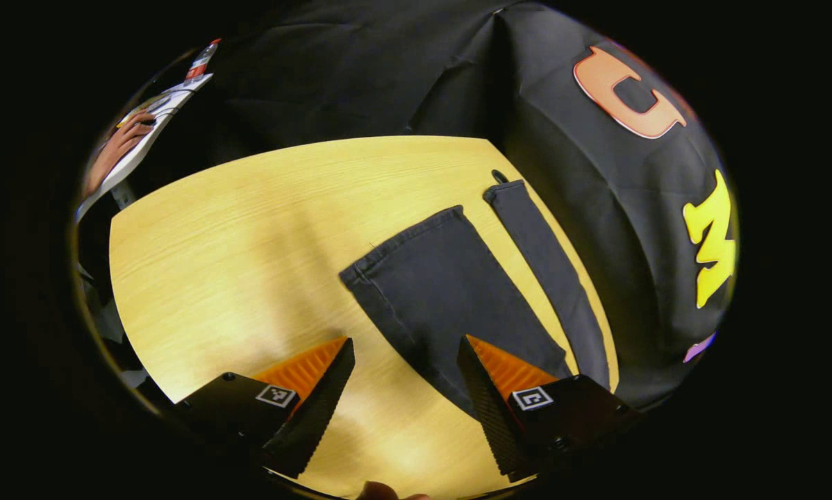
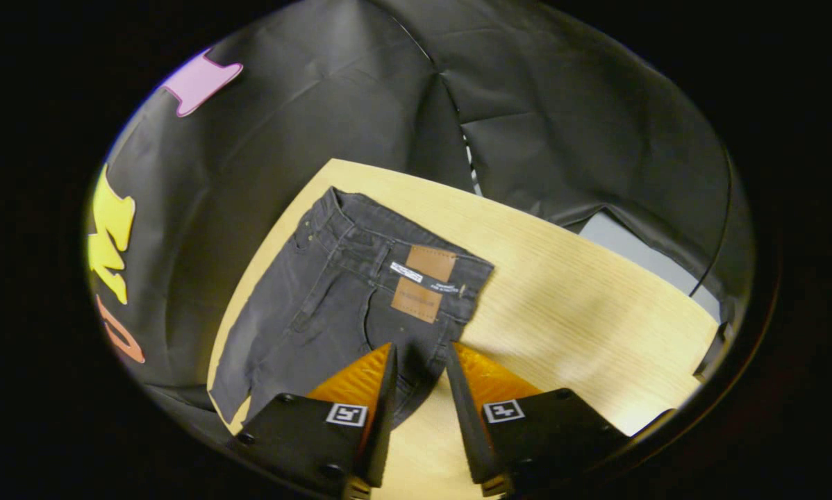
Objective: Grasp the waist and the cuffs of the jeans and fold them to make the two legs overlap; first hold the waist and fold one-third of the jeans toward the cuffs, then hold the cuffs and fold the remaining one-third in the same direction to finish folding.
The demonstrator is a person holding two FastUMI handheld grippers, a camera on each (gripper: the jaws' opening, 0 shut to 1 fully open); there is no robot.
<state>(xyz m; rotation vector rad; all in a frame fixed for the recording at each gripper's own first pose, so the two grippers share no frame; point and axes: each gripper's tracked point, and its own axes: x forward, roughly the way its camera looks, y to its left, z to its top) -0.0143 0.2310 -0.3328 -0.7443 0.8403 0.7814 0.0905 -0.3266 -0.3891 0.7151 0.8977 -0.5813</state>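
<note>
Wooden table point(image 1: 235, 243), jeans point(image 2: 333, 305) flat, legs apart ahead of left gripper point(image 1: 405, 347); right gripper point(image 2: 419, 357) over waist; both part-open, probably empty. Denim limp, heavy; grab waistband.

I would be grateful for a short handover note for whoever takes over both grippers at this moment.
Left gripper: open, empty, above the table near the leg ends of the jeans.
Right gripper: open, empty, over the waist end.
Jeans: flat on the table, legs apart, the two cuffs separate, waistband patch facing up.
Done: nothing folded yet.
Left: grasp waist and cuffs, overlap the legs, fold the waist third toward the cuffs, then fold the cuff third.
</note>
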